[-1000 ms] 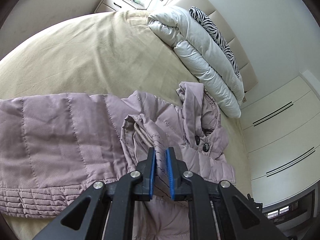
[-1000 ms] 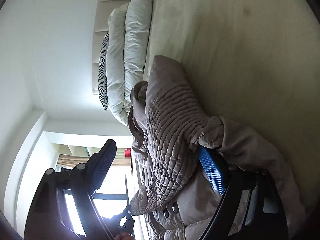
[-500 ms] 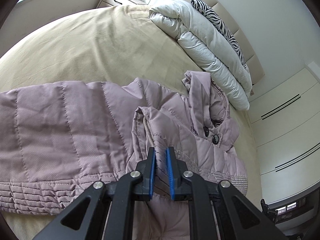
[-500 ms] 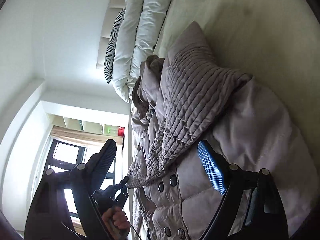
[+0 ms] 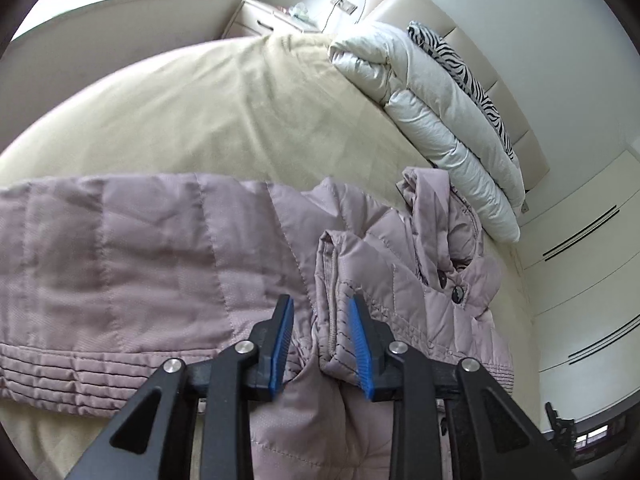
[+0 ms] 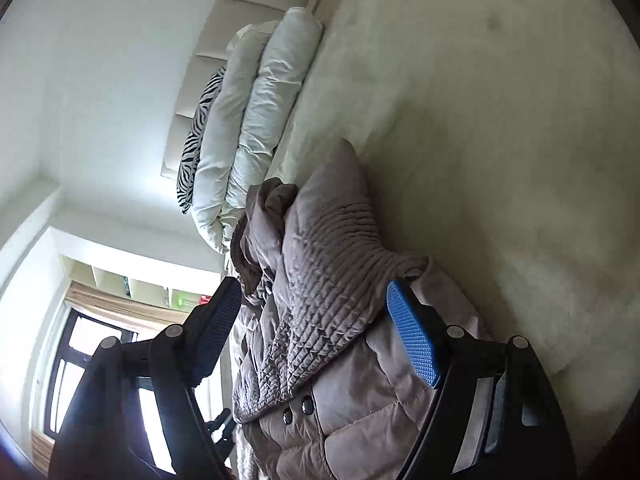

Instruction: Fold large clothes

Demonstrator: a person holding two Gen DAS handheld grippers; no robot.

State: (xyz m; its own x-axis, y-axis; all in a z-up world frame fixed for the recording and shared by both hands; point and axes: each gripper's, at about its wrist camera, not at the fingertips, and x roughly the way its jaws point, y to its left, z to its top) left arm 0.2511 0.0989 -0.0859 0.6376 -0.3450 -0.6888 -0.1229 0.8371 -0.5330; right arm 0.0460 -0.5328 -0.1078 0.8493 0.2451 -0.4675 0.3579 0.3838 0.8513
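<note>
A mauve quilted puffer jacket [image 5: 140, 264] lies spread on the beige bed [image 5: 208, 112]. One sleeve is folded over its body, collar and snap buttons to the right. My left gripper [image 5: 320, 312] is open, its blue pads either side of the folded sleeve cuff [image 5: 332, 304], which lies loose between them. In the right wrist view the jacket [image 6: 320, 300] is bunched, its ribbed cuff draped on top. My right gripper [image 6: 312, 296] is open wide around that bunch, not clamped on it.
A folded white duvet [image 5: 432, 100] and a zebra-print pillow [image 5: 460, 64] lie against the headboard. A nightstand [image 5: 264, 20] stands at the bed's far corner. White wardrobe doors [image 5: 580, 280] are to the right. A window [image 6: 96, 340] shows behind the right gripper.
My left gripper has opened and let go of the sleeve cuff, which now rests on the jacket. My right gripper stayed open and drew back slightly from the jacket.
</note>
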